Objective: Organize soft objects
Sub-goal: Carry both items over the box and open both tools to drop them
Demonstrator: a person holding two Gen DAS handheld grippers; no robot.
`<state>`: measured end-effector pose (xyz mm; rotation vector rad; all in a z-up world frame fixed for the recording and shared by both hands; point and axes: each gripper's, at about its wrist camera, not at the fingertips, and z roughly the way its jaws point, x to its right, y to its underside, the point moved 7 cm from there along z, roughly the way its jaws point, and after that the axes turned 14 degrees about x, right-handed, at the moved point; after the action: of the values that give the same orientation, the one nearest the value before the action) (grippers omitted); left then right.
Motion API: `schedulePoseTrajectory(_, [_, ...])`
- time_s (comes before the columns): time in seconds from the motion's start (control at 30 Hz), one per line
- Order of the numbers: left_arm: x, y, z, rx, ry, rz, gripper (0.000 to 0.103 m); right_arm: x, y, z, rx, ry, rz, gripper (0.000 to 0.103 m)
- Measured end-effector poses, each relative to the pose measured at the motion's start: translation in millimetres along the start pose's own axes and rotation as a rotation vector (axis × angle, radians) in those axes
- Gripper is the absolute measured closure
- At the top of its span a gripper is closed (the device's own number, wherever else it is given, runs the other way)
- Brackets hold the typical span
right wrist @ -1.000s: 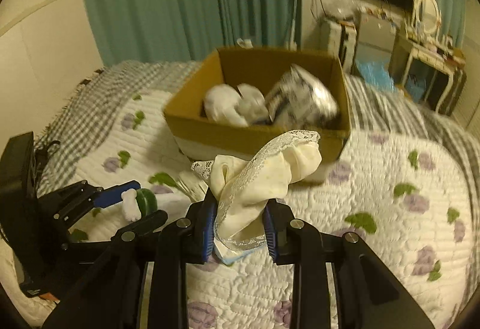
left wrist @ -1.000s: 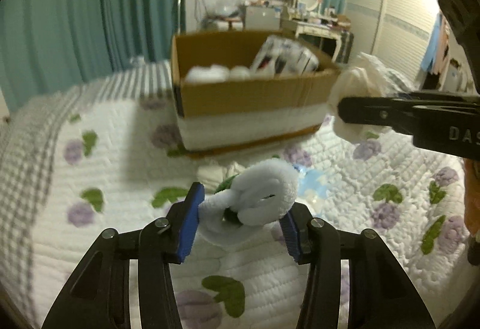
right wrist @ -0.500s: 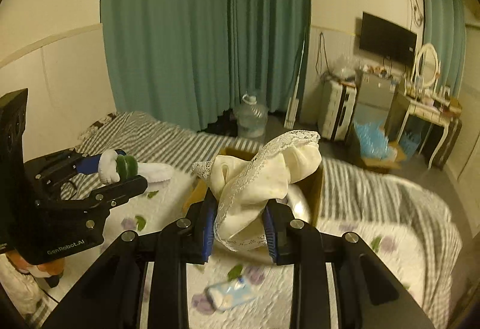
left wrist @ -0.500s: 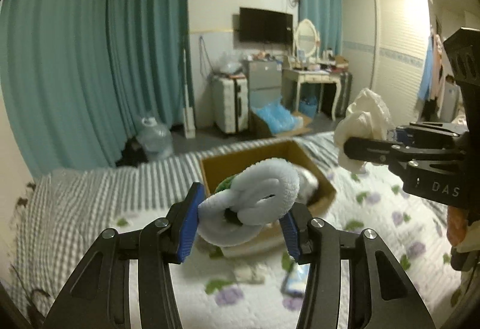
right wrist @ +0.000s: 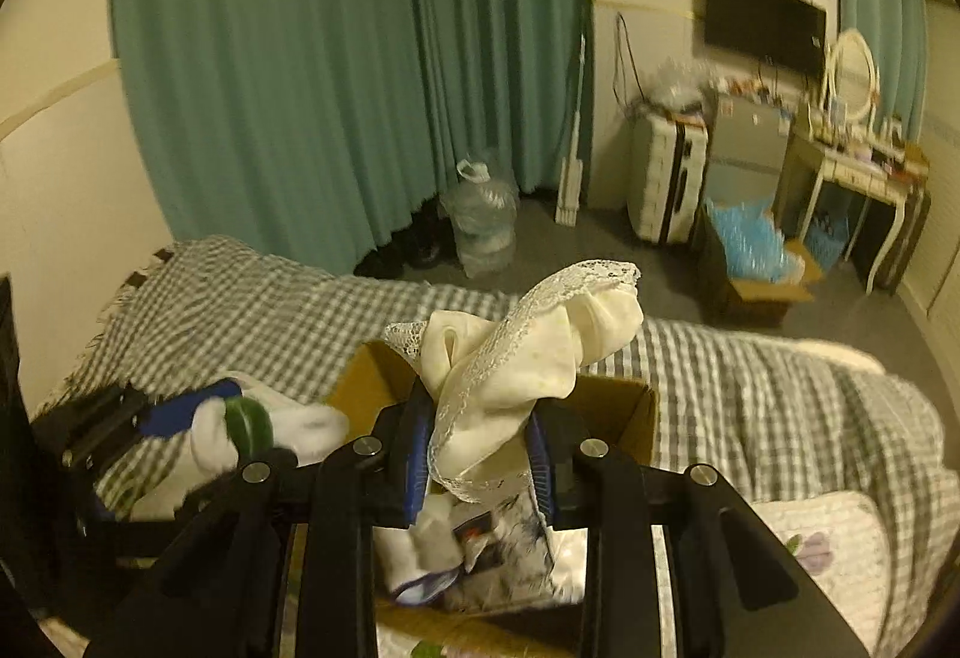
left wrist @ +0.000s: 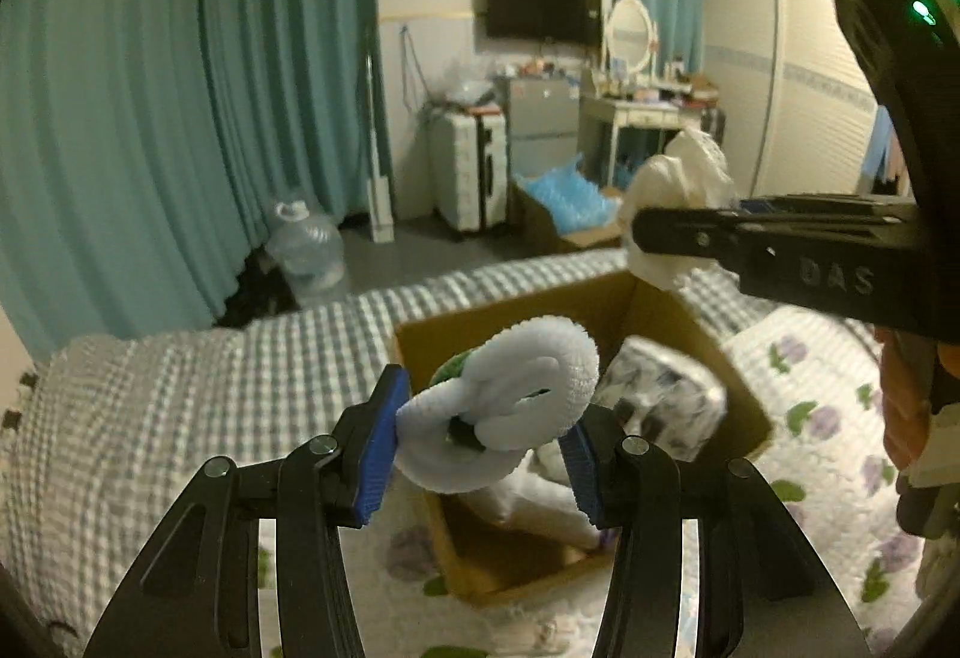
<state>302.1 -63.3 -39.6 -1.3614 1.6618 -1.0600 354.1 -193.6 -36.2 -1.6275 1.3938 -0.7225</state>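
- Plush loop (left wrist: 504,406), white w/ green, is clamped in your left gripper (left wrist: 480,448), now over the cardboard box (left wrist: 660,310) instead of low over the quilt a sec ago.
- Lace cloth (right wrist: 516,352) is pinched in your right gripper (right wrist: 480,454), also above the box.
- Both carries look done; release comes next.

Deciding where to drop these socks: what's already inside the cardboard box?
Inside the cardboard box lie a black-and-white printed soft pack and white fabric pieces. The held white sock and lace cloth hide the rest.
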Motion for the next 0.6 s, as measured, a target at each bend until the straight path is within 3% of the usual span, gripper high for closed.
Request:
schedulePoseTrajectory(0.27, [13, 22, 32, -0.010, -0.020, 0.051, 0.049, 28, 42, 48, -0.052, 0.030, 0.021, 0.076])
schedulePoseTrajectory(0.33, [12, 24, 35, -0.018, -0.050, 0.051, 0.046, 32, 44, 47, -0.038, 0.049, 0.025, 0.065])
schedulePoseTrajectory(0.4, [11, 24, 36, -0.025, -0.049, 0.042, 0.046, 36, 43, 44, -0.021, 0.061, 0.043, 0.029])
schedulePoseTrajectory(0.5, [8, 19, 31, -0.018, -0.064, 0.040, 0.044, 38, 33, 33, 0.000, 0.086, 0.043, 0.027])
schedulePoseTrajectory(0.57, [7, 9, 18, 0.001, -0.071, 0.038, 0.031, 37, 20, 22, 0.018, 0.099, 0.040, 0.025])
schedulePoseTrajectory(0.6, [6, 3, 11, 0.019, -0.077, 0.031, 0.029, 36, 13, 14, 0.032, 0.103, 0.040, 0.024])
